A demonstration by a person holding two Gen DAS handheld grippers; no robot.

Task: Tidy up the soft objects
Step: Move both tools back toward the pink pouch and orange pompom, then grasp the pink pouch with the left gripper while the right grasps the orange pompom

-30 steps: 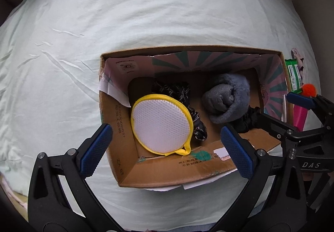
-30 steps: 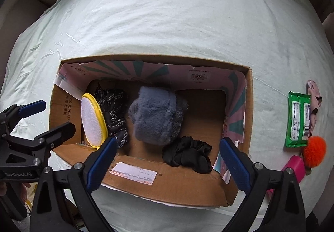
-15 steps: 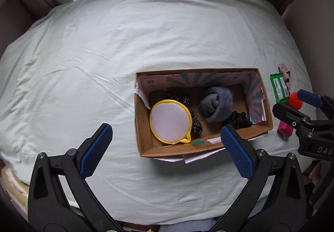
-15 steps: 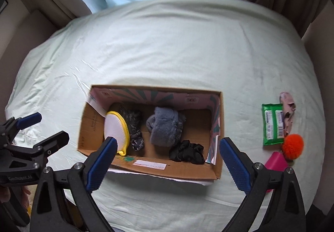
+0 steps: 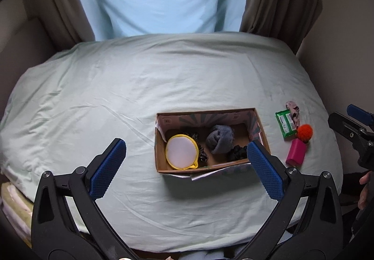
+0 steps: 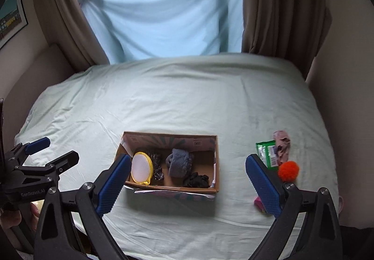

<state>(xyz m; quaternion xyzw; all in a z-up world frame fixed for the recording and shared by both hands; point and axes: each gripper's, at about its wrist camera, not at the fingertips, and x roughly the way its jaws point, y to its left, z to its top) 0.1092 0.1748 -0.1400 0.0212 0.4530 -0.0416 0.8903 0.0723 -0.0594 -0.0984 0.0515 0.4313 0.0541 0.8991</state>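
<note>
Two grippers hang over the near edge of the bed (image 5: 116, 86), both spread wide with nothing between their blue pads: the left gripper (image 5: 184, 166) and the right gripper (image 6: 187, 180).

The cardboard box (image 5: 161, 157) is the landmark, sitting on the pale green sheet. Inside it, at the left end, a round white mesh pouch with yellow trim (image 5: 181, 151) leans against a dark patterned piece (image 6: 157, 166), possibly a rolled sock, though the view is too small to be sure. A grey fuzzy bundle (image 5: 219, 138) sits in the middle of the box, and a black scrunchie (image 6: 196, 180) lies at its near right.

Outside the box, to its right, lie a green wipes packet (image 5: 285, 123), a pink patterned cloth (image 6: 282, 146) touching the packet's far side, an orange pom-pom (image 5: 304, 133) and a magenta block (image 5: 296, 151) touching the pom-pom on its near side.
</note>
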